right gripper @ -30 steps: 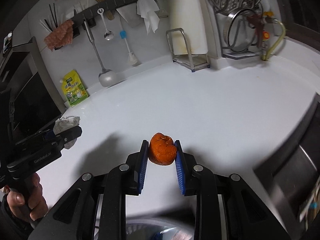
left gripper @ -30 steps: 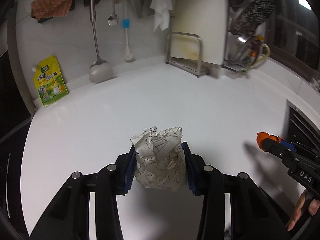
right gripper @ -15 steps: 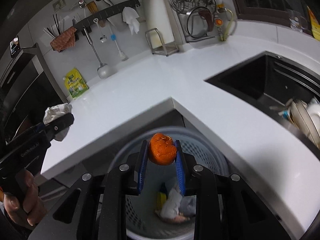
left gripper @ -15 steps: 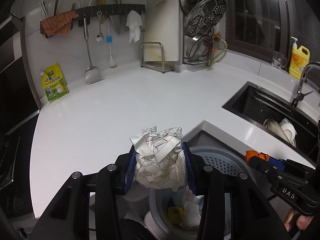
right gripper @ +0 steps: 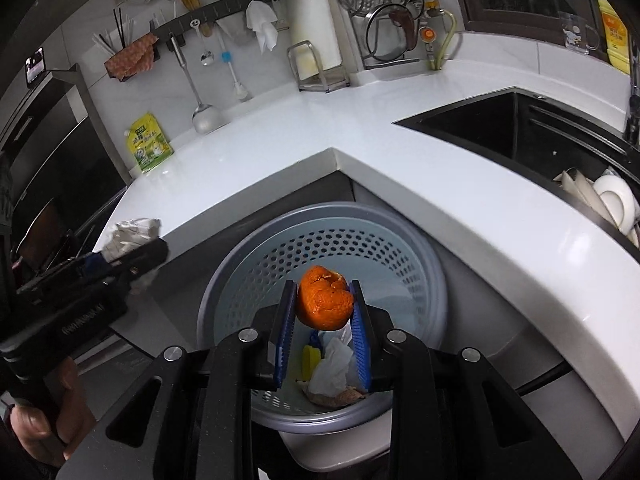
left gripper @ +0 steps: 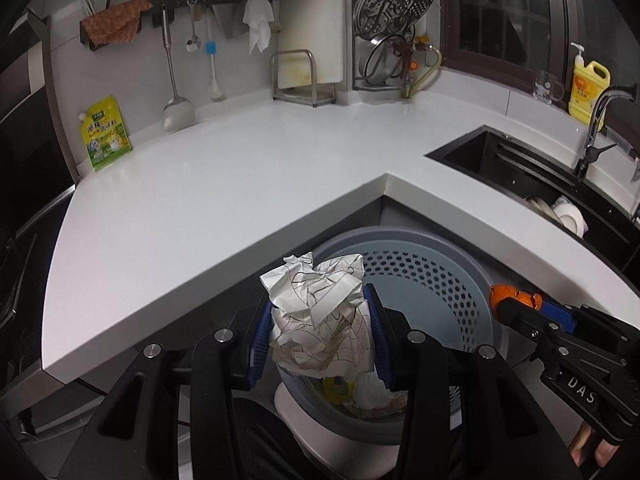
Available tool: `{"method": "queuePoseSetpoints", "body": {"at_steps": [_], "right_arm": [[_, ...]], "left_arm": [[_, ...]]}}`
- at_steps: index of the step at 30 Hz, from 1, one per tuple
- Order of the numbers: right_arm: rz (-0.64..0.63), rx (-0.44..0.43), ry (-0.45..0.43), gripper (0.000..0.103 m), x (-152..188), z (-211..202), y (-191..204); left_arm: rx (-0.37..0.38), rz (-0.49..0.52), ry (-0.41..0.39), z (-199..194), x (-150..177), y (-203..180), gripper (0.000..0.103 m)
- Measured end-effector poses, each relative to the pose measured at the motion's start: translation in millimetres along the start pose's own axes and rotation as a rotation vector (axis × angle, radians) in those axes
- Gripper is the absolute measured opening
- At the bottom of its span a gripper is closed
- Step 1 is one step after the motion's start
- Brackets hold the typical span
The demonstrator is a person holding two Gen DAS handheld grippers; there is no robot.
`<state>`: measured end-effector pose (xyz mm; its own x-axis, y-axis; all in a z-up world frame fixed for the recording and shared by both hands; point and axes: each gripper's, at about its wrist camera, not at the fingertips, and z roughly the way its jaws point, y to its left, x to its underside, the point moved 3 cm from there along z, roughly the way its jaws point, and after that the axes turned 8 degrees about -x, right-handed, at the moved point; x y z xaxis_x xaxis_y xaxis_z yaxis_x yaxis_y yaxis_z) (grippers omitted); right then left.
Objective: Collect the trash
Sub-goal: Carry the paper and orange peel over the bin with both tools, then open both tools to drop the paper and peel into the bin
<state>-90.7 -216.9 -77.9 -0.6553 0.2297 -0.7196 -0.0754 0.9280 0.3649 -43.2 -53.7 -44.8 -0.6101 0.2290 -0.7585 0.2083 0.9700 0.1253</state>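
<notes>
My left gripper (left gripper: pixel 318 320) is shut on a crumpled paper ball (left gripper: pixel 320 320) with thin dark lines, held above the left rim of a grey perforated trash bin (left gripper: pixel 432 280). My right gripper (right gripper: pixel 322 312) is shut on an orange peel (right gripper: pixel 324 302), held over the open bin (right gripper: pixel 248 276). The bin stands on the floor below the counter corner and holds white tissue (right gripper: pixel 332 372) and a yellow scrap (right gripper: pixel 310 356). The right gripper with the peel (left gripper: pixel 514 298) shows at the right of the left wrist view. The left gripper with the paper (right gripper: pixel 132 232) shows at the left of the right wrist view.
A white L-shaped counter (left gripper: pixel 240 184) wraps around the bin. A black sink (left gripper: pixel 520 172) with white dishes lies at right. A yellow-green pouch (left gripper: pixel 105 133), hanging utensils, a cutting board rack (left gripper: pixel 304 76) and a yellow soap bottle (left gripper: pixel 588 88) line the back wall.
Both grippers have pulled back from over the counter and dropped toward the bin, still holding the paper and the peel. The bin now lies under both.
</notes>
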Motion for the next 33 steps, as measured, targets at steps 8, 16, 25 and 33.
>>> {"method": "queuePoseSetpoints", "body": {"at_steps": [8, 16, 25, 33], "right_arm": [[0.010, -0.021, 0.038, 0.026, 9, 20, -2], [0.027, -0.024, 0.057, 0.027, 11, 33, -8], [0.032, -0.024, 0.072, 0.028, 11, 42, -10], [0.047, -0.010, 0.035, 0.052, 7, 33, -16]], "left_arm": [[0.020, -0.018, 0.077, 27, 17, -2, 0.042], [0.037, -0.036, 0.112, 44, 21, 1, 0.042], [0.036, -0.052, 0.114, 50, 22, 0, 0.052], [0.020, -0.060, 0.092, 42, 20, 2, 0.077]]}}
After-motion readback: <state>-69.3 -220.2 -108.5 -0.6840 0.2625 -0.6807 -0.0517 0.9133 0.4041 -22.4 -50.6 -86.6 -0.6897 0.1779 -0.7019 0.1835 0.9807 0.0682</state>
